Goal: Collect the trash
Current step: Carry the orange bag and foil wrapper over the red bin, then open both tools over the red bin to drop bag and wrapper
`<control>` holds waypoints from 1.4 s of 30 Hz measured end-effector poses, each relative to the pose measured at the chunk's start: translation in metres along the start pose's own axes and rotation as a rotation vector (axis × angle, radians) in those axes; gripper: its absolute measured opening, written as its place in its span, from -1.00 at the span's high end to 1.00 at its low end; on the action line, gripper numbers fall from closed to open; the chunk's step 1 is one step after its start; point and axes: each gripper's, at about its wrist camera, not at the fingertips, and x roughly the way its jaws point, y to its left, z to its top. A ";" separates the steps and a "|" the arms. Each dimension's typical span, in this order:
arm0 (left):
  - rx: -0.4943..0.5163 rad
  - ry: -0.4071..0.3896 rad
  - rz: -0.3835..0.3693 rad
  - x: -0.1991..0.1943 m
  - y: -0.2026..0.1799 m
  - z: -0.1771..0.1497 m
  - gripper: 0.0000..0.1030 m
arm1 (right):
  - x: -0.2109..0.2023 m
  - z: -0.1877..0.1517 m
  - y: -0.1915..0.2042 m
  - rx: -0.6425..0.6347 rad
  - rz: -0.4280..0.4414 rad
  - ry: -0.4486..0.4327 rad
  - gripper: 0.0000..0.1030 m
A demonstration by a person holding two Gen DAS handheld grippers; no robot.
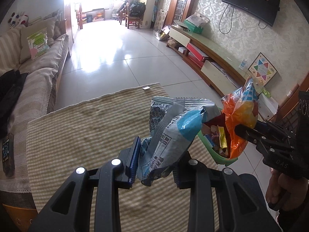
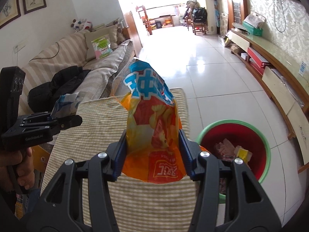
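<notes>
A crumpled blue-and-silver snack wrapper (image 1: 170, 133) is pinched between the narrowed jaws of the left gripper (image 1: 156, 162) at the bottom centre of the left wrist view, held above a striped beige cloth (image 1: 81, 135) that covers the table filling the lower half of the frame. In the right wrist view, an orange-and-yellow snack bag (image 2: 154, 135) is clamped upright between the blue pads of the right gripper (image 2: 152, 154), its jaws set wider about the bag's body, with the same striped cloth seen beneath it. The left gripper, gripped by a hand (image 2: 17, 166), is seen at the left edge of that view with the blue wrapper showing from its tip. To the lower right, beside the table's edge, a red bin with a green rim (image 2: 234, 148) is seen on the tiled floor, with scraps of wrappers already lying inside. Beyond the table, a sofa draped in striped covers (image 2: 69, 52) is lined along the left wall, a black jacket (image 2: 58, 87) laid on it. A long low cabinet (image 2: 270, 61) is ranged along the patterned right wall, and a brightly lit room with wooden chairs is seen at the far end.
</notes>
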 end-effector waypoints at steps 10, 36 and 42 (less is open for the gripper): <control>0.076 0.025 -0.077 0.030 -0.072 0.020 0.47 | -0.025 0.000 -0.073 0.105 -0.074 -0.047 0.05; 0.230 0.123 -0.202 0.117 -0.221 0.045 0.46 | -0.065 -0.030 -0.194 0.280 -0.199 -0.080 0.05; 0.235 0.148 -0.202 0.133 -0.230 0.046 0.46 | -0.065 -0.038 -0.204 0.302 -0.206 -0.072 0.05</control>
